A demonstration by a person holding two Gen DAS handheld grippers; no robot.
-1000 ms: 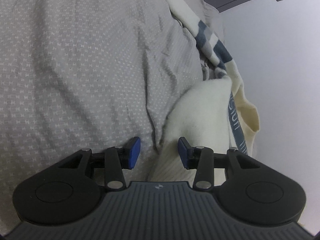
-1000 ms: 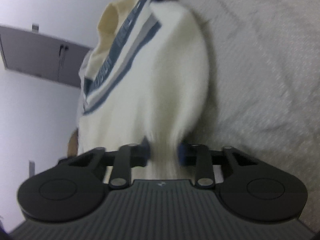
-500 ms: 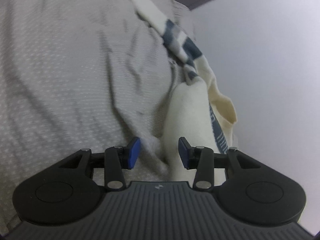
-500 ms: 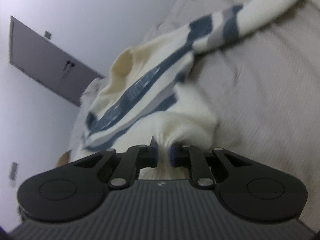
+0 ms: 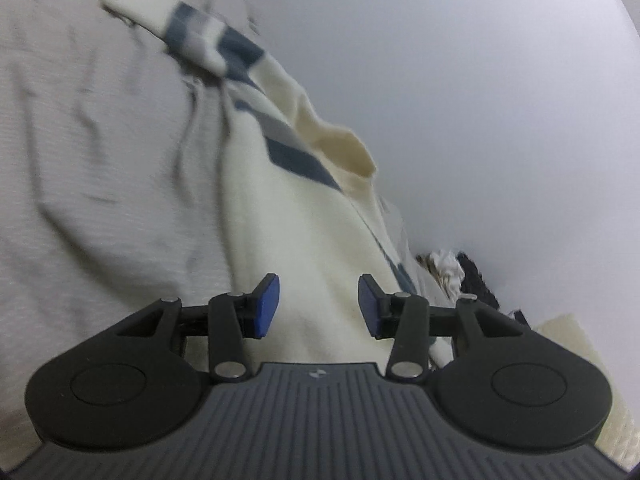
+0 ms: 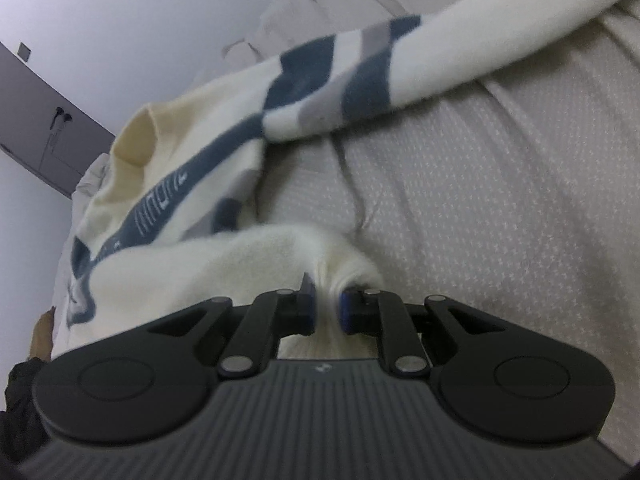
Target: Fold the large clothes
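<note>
A cream sweater [image 5: 304, 208] with navy and grey stripes lies on a grey bedspread [image 5: 88, 152]. My left gripper [image 5: 318, 306] is open just above the sweater's cream body, with cloth showing between the blue pads but not pinched. My right gripper [image 6: 327, 306] is shut on a bunched fold of the sweater [image 6: 224, 256] at its lower part. One striped sleeve [image 6: 420, 56] stretches away to the upper right over the bedspread [image 6: 500, 208]. The neck opening [image 6: 134, 140] faces the wall.
A pale wall [image 5: 480, 100] rises beyond the bed's edge. A dark door [image 6: 36, 120] with a handle stands at the left. Other crumpled clothes [image 5: 452, 270] lie past the sweater. A dark item [image 6: 20, 384] sits at the lower left.
My right gripper closed on the sweater's fold and swung low over the bed. My left gripper, still open, moved from the bedspread to over the sweater's body.
</note>
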